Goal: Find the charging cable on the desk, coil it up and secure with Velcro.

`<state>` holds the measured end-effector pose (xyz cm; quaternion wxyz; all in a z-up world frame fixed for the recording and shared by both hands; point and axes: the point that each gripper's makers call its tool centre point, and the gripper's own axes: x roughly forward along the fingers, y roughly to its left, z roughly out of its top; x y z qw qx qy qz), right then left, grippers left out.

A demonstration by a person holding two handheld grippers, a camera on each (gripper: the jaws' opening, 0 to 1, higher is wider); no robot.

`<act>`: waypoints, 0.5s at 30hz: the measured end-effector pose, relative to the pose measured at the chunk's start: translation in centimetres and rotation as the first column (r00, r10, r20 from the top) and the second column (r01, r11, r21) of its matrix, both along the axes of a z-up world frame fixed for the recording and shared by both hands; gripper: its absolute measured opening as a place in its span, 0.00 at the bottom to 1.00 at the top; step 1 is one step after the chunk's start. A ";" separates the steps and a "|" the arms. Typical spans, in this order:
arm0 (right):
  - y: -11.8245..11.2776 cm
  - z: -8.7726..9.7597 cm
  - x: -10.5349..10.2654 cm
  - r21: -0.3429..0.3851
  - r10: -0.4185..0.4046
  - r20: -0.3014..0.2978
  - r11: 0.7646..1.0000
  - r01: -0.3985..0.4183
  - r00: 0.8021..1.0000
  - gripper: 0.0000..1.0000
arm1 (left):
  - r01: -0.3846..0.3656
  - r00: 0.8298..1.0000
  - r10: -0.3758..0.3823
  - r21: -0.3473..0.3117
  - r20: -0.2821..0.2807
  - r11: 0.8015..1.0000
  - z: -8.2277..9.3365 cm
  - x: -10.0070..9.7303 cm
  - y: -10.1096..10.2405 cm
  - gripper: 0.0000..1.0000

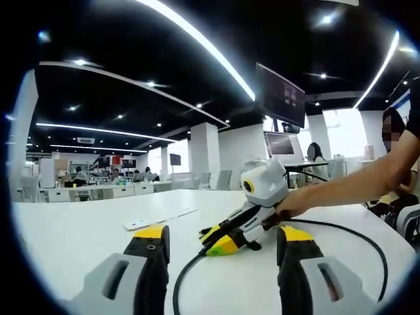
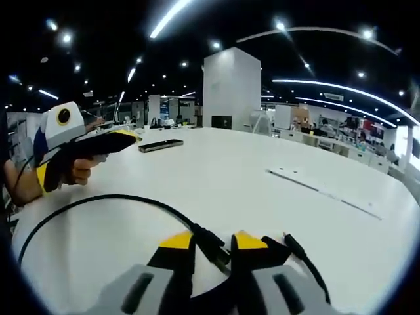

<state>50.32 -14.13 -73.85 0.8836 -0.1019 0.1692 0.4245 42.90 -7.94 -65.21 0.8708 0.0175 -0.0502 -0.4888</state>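
Observation:
A black charging cable (image 2: 115,197) lies in a wide loop on the white desk (image 2: 249,164). My right gripper (image 2: 213,241) is shut on it near one end, and the plug (image 2: 293,248) lies just right of the jaws. In the left gripper view the right gripper (image 1: 215,239), held by a hand, presses its yellow tips to the desk on the cable (image 1: 364,239), which curves away to the right. My left gripper (image 1: 223,233) stands open, its jaws wide apart on either side of that spot and holding nothing. In the right gripper view the left gripper (image 2: 121,139) hovers at the left.
A dark flat device (image 2: 161,145) lies far back on the desk. A thin white strip (image 2: 321,190) lies to the right. A small white card (image 1: 141,224) lies beyond my left jaw. The person (image 1: 394,164) sits at the desk's right edge, with office desks and monitors behind.

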 end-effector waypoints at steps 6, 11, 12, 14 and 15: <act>-0.2 -0.1 -0.3 -0.002 0.004 -0.012 1.000 -0.004 1.000 0.21 | -0.002 1.000 0.002 0.000 0.001 1.000 0.0 0.1 0.0 0.66; -0.2 -0.1 -0.5 0.002 0.010 -0.023 1.000 -0.010 1.000 0.20 | -0.005 1.000 0.005 0.001 0.002 1.000 0.0 0.2 0.0 0.66; -0.2 -0.1 -0.6 0.003 0.011 -0.022 1.000 -0.011 1.000 0.19 | -0.006 1.000 0.006 0.002 0.002 1.000 0.0 0.2 0.0 0.66; 0.2 -0.3 -1.3 -0.004 0.061 -0.036 0.998 -0.061 0.997 0.12 | -0.006 1.000 0.006 0.003 0.002 1.000 0.0 0.2 0.1 0.65; 0.0 -0.2 -0.9 0.002 0.017 -0.033 1.000 -0.017 0.999 0.10 | -0.007 1.000 0.007 0.003 0.002 1.000 0.0 0.2 0.0 0.65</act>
